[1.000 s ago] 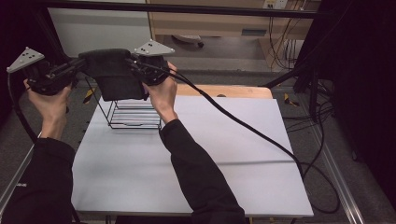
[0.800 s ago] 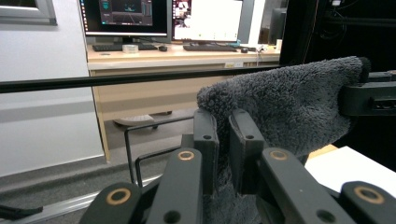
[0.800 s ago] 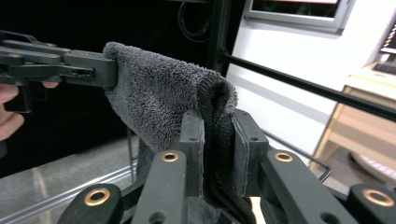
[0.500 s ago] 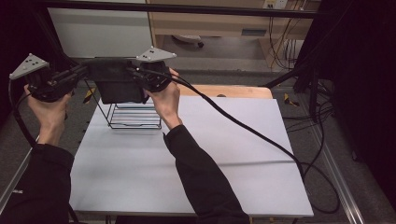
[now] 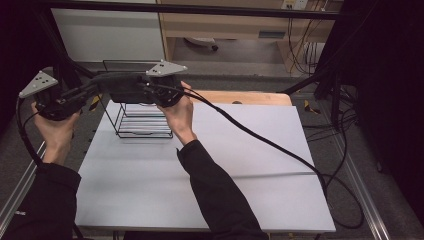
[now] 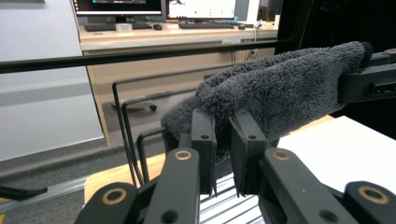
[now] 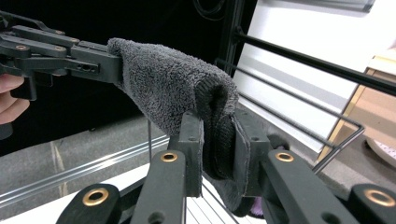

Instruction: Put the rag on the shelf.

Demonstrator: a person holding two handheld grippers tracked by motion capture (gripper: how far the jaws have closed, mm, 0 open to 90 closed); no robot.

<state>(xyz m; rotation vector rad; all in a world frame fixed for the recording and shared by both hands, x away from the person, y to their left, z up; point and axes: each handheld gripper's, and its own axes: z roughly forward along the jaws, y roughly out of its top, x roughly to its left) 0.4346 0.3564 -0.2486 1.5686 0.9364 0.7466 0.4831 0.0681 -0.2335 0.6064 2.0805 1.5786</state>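
Note:
A dark grey fluffy cloth [image 5: 122,87] hangs stretched between both grippers above a black wire rack [image 5: 142,120] at the table's back left. My left gripper [image 6: 222,140] is shut on one end of the cloth [image 6: 280,88]; the right gripper's jaws hold the far end at the upper right of that view. My right gripper [image 7: 218,140] is shut on the other end of the cloth [image 7: 173,88], with the left gripper gripping the opposite end at the upper left. In the high view the left gripper [image 5: 92,90] and right gripper [image 5: 145,90] face each other over the rack.
The white table top [image 5: 210,180] spreads in front of and to the right of the rack. A wooden board [image 5: 250,97] lies along the back edge. A thick black cable [image 5: 280,150] trails from the right gripper across the table to the right.
Both grippers have lifted the cloth and moved it toward the far side, from in front of the rack to above its top bars. Both keep their hold.

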